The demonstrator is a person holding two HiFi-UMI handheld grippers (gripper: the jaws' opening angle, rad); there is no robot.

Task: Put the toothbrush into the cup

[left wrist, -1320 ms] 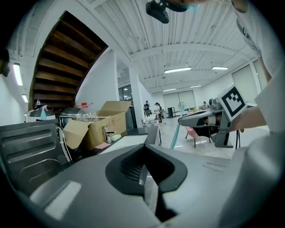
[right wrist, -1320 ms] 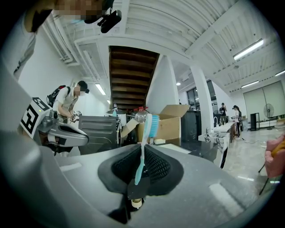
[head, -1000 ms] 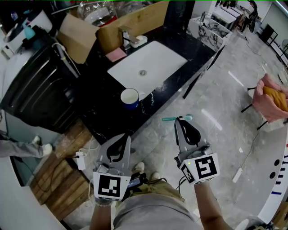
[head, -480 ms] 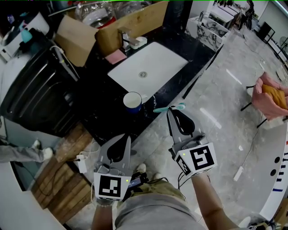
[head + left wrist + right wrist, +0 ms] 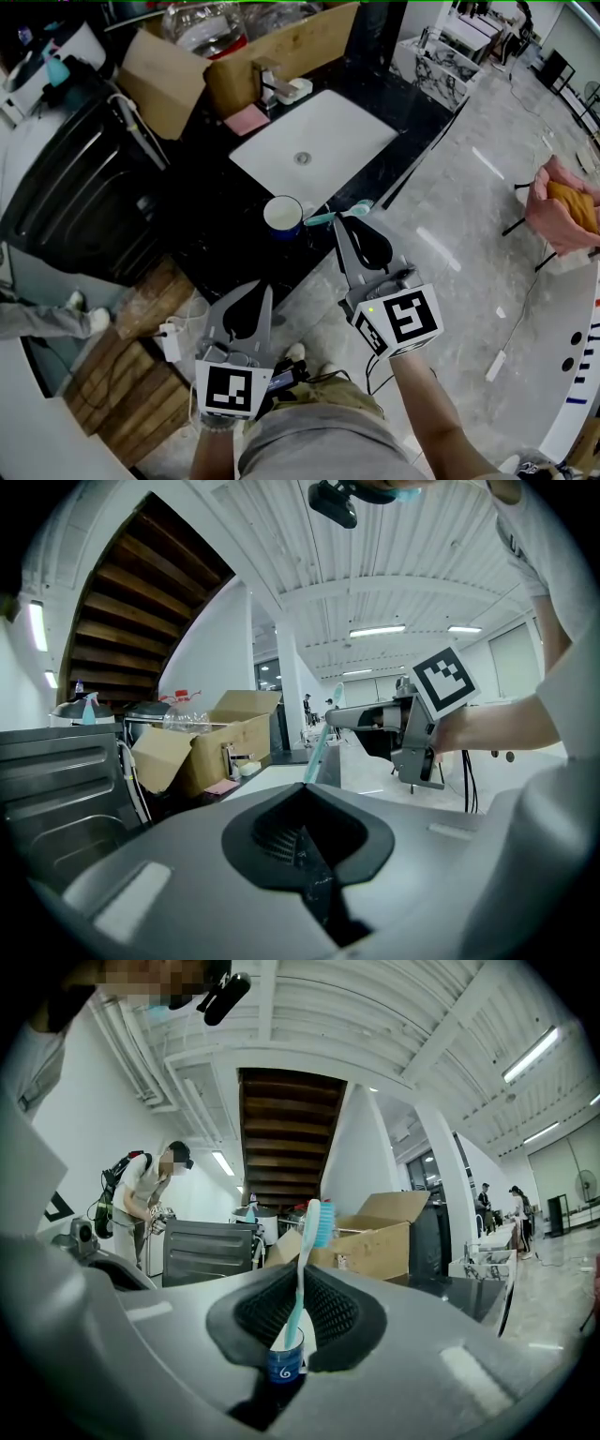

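Observation:
A blue cup with a white inside stands on the black counter, near the front of the sink. My right gripper is shut on a teal toothbrush, which lies crosswise to the jaws. One end of the brush points at the cup's right rim. In the right gripper view the toothbrush stands upright between the pads, with the cup low behind it. My left gripper hangs lower left, off the counter edge, shut and holding nothing. The left gripper view also shows the toothbrush.
A white sink with a tap lies behind the cup, a pink pad beside it. A cardboard box stands at the back, a black appliance at left. A power strip lies on the floor.
My right gripper has carried the toothbrush up and to the left, from over the floor to beside the cup. The left gripper has hardly moved.

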